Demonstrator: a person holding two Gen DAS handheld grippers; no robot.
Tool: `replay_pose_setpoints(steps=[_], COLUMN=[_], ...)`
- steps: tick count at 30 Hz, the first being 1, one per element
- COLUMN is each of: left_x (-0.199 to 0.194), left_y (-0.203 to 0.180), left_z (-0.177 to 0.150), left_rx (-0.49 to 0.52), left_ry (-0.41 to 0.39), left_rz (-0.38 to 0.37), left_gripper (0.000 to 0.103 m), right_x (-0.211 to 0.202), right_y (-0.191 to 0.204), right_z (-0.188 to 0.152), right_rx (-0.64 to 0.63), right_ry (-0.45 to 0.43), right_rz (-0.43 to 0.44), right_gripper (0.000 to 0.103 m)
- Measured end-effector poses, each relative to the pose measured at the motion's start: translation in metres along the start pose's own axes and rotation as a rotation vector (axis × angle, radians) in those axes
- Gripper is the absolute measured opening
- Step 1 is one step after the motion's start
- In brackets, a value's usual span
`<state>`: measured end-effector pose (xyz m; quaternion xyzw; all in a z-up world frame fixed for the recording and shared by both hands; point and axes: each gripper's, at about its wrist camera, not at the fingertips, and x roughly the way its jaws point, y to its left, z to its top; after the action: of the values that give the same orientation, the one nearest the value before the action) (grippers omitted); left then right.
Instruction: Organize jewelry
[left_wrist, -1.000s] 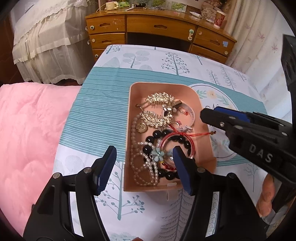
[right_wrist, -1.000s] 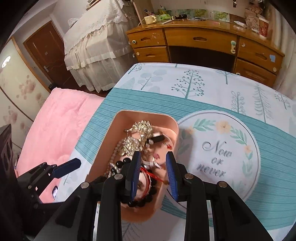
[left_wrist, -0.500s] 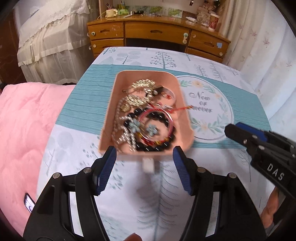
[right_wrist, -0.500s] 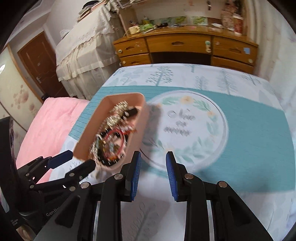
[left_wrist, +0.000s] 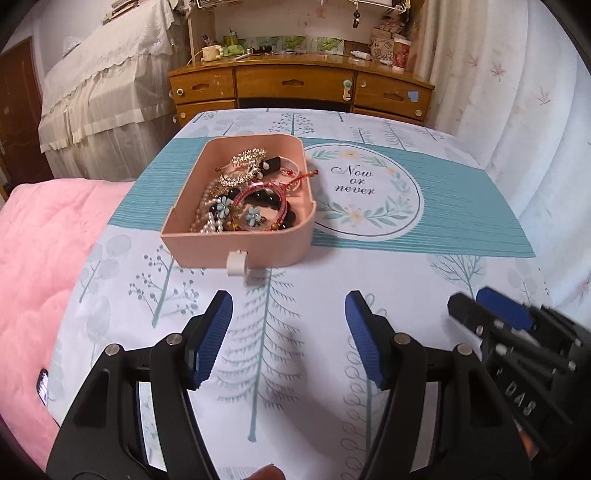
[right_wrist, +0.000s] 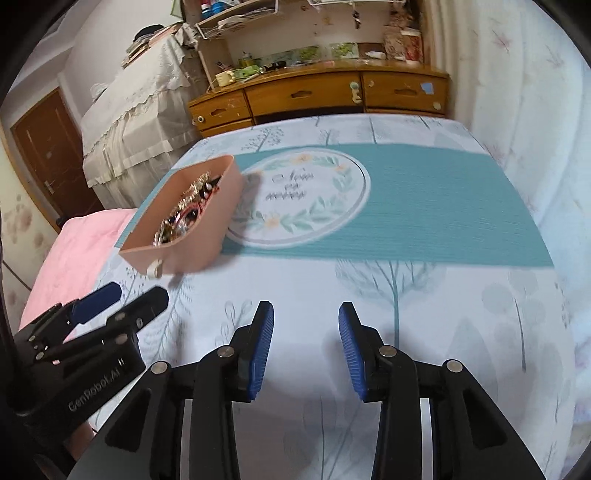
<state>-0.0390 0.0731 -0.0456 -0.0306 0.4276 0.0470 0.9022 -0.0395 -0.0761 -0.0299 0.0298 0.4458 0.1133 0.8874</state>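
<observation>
A pink drawer tray (left_wrist: 207, 254) (right_wrist: 192, 254) with a small white knob (left_wrist: 237, 263) stands on the patterned tablecloth. In it lie a tangle of jewelry: pearl strands (left_wrist: 207, 218), a black bead bracelet (left_wrist: 267, 199), a red cord bracelet (left_wrist: 258, 190) and gold pieces (left_wrist: 245, 162). My left gripper (left_wrist: 288, 332) hangs open over bare cloth in front of the tray, nothing between its fingers. My right gripper (right_wrist: 306, 343) is over the cloth to the right of the tray, its jaws opening and empty. Each gripper shows at the edge of the other's view.
The tablecloth (left_wrist: 443, 206) has a teal band with a round "Now or never" print (left_wrist: 364, 194). A pink quilt (left_wrist: 40, 258) lies left of the table. A wooden desk with drawers (left_wrist: 295, 86) stands behind, curtains (left_wrist: 498, 92) at the right.
Both grippers have drawn back from over the tray toward the near side of the table, so the tray now lies farther ahead. The right gripper's jaws have widened.
</observation>
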Motion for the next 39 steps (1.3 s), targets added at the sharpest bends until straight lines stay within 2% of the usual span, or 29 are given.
replay_pose_setpoints(steps=[6, 11, 18, 39], left_x=[-0.006, -0.01, -0.012, -0.002], left_y=[-0.009, -0.012, -0.014, -0.012], left_z=[-0.007, -0.012, -0.016, -0.019], left_rx=[0.015, 0.027, 0.028, 0.024], left_ry=[-0.008, -0.016, -0.022, 0.002], left_rz=[-0.006, -0.01, -0.021, -0.019], left_gripper=[0.061, 0.061, 0.061, 0.061], right_x=[-0.009, -0.021, -0.027, -0.018], right_y=[0.007, 0.0, 0.002, 0.004], right_z=[-0.023, -0.023, -0.024, -0.027], right_rx=[-0.018, 0.017, 0.011, 0.012], right_ry=[-0.017, -0.069, -0.091, -0.069], right_rz=[-0.019, -0.025, -0.018, -0.016], right_gripper=[0.037, 0.038, 0.038, 0.038])
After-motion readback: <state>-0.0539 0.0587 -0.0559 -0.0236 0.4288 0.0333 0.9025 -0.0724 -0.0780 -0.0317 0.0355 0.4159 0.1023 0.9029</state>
